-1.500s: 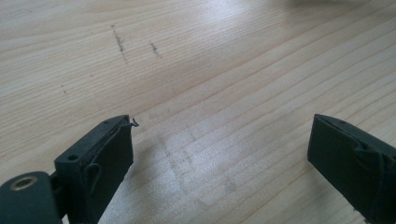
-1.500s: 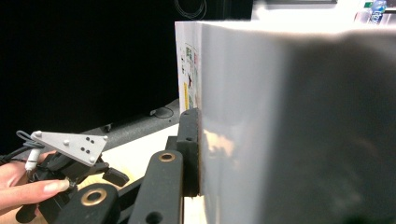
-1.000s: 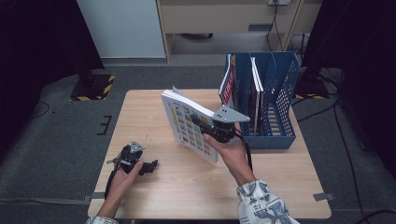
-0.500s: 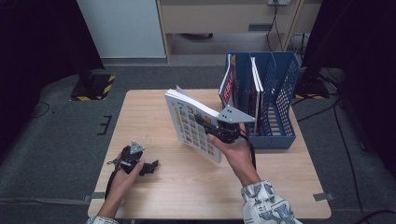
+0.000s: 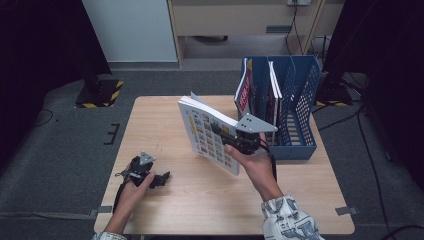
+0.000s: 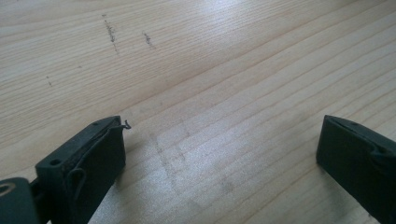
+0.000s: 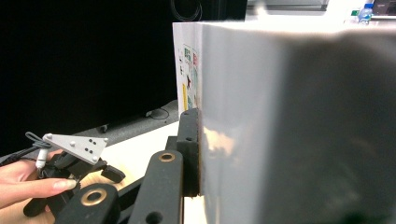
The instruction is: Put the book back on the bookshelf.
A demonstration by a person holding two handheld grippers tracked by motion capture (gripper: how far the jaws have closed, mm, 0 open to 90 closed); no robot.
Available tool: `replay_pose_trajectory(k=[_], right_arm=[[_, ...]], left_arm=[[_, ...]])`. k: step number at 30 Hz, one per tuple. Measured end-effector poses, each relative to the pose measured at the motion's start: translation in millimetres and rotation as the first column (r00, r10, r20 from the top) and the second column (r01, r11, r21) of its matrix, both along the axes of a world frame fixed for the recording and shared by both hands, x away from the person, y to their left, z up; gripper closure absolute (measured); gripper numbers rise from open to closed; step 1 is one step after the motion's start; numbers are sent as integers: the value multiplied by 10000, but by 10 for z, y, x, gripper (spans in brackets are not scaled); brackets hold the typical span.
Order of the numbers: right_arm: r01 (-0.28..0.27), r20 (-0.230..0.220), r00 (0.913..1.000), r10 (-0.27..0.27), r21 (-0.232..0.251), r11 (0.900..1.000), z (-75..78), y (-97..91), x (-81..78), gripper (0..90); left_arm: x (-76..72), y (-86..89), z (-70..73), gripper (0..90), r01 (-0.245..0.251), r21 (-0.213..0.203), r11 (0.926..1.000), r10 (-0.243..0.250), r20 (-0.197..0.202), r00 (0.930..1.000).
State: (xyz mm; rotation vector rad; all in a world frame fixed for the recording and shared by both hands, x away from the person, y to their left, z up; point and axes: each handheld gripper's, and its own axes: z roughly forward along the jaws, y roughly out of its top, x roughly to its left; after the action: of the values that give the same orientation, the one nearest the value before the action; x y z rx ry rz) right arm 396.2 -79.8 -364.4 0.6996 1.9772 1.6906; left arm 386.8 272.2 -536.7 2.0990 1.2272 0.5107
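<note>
The right gripper (image 5: 231,141) clamps the book (image 5: 207,132) at frame centre, jaws narrow on it; it has edged right toward the blue rack (image 5: 295,107), so filing looks near. Left gripper (image 5: 161,179), jaws wide, rests lower left on the bench (image 5: 155,115).

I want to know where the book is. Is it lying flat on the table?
No, the right gripper holds the book up in the air above the table, tilted on edge.
</note>
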Motion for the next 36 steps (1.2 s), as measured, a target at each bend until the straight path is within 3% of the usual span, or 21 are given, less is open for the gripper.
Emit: replay_pose_trajectory(k=[22,36], right_arm=[[-62,-48,10000,61,-58,10000,-20,-208,-135,739],[6,-75,10000,-7,-122,9999,-16,-445,-275,739]], left_arm=[[-1,-9,-1,0,-64,-13,10000,64,-6,10000],[-1,-9,-2,0,-65,-17,10000,65,-3,10000]])
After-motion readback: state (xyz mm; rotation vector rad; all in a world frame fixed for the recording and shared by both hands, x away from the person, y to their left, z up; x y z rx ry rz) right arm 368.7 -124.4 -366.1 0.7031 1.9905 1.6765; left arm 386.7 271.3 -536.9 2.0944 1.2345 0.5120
